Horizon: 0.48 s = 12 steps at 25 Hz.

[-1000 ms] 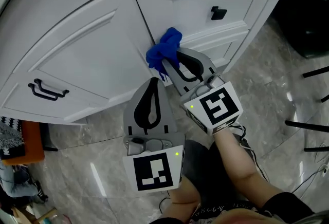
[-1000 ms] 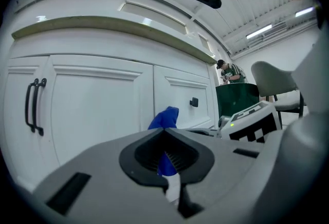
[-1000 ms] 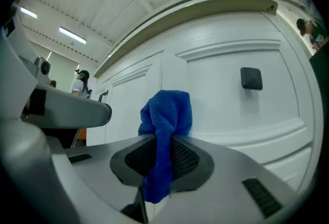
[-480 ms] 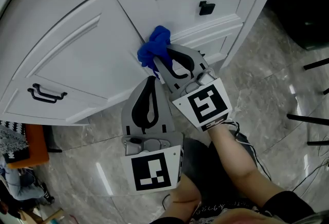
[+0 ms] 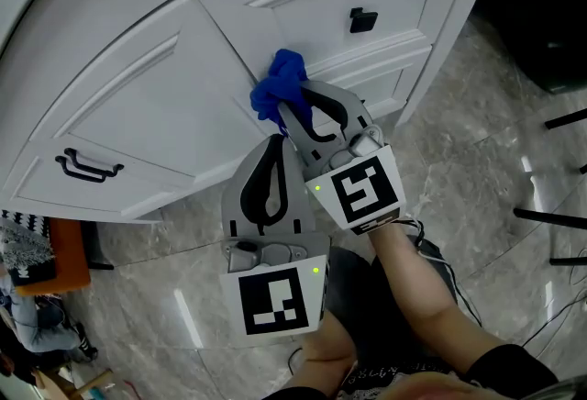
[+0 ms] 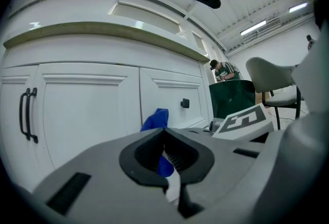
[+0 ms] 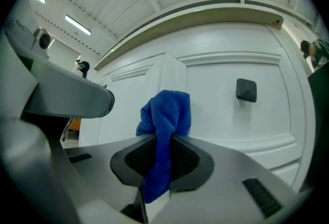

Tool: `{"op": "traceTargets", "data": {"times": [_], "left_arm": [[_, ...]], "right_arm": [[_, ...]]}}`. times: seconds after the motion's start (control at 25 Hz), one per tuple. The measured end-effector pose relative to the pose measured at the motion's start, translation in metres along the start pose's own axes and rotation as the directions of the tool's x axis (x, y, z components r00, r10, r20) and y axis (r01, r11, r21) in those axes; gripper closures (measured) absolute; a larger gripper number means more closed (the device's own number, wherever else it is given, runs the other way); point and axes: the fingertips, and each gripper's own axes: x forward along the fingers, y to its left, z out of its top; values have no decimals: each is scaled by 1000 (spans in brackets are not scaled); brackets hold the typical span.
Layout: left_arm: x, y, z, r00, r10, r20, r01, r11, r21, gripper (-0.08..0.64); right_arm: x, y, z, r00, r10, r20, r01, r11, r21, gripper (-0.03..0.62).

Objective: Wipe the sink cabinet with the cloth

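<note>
The cloth (image 5: 280, 86) is showing a nubby, matt terry pile against the smooth, satin white paint of the sink cabinet (image 5: 138, 105). At four o'clock the marbled floor (image 5: 459, 150) is gleaming glossy; the knob (image 5: 363, 19) is looking matt black.

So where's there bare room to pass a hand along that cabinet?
The wide door panel between the black handle and the blue cloth is bare, as is the floor right of the cabinet. It is crowded in the middle, by the left gripper and right gripper.
</note>
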Motion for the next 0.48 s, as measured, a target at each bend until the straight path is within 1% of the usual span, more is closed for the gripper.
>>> {"op": "traceTargets", "data": {"times": [0.08,0.16,0.2,0.28,0.36,0.4,0.48], "left_arm": [[1,-1,-1,1000,-3,1,3,1000,-4,554],[2,-4,-1,1000,-12,2,12,1000,-10,554],[3,-5,-1,1000,-19,3,19,1000,-12,554],[5,-8,0,999,-32,7,32,999,-13,554],[6,-9,-1,999,-39,6,39,999,-13,554],[7,-9,-2,999,-43,4,43,999,-12,554],[9,-12,-6,999,-54,-5,54,999,-10,554]], "right_arm": [[-2,-1,0,1000,-3,-5,3,999,-53,515],[-4,-2,-1,1000,3,6,-2,997,-71,515],[-4,-2,-1,1000,11,19,-10,999,-52,515],[-4,-5,-1,998,34,46,-36,999,30,515],[-6,-11,-1,996,54,65,-61,992,107,515],[-7,-13,-1,996,56,70,-64,990,122,515],[-7,-13,0,996,42,74,-49,994,97,515]]}}
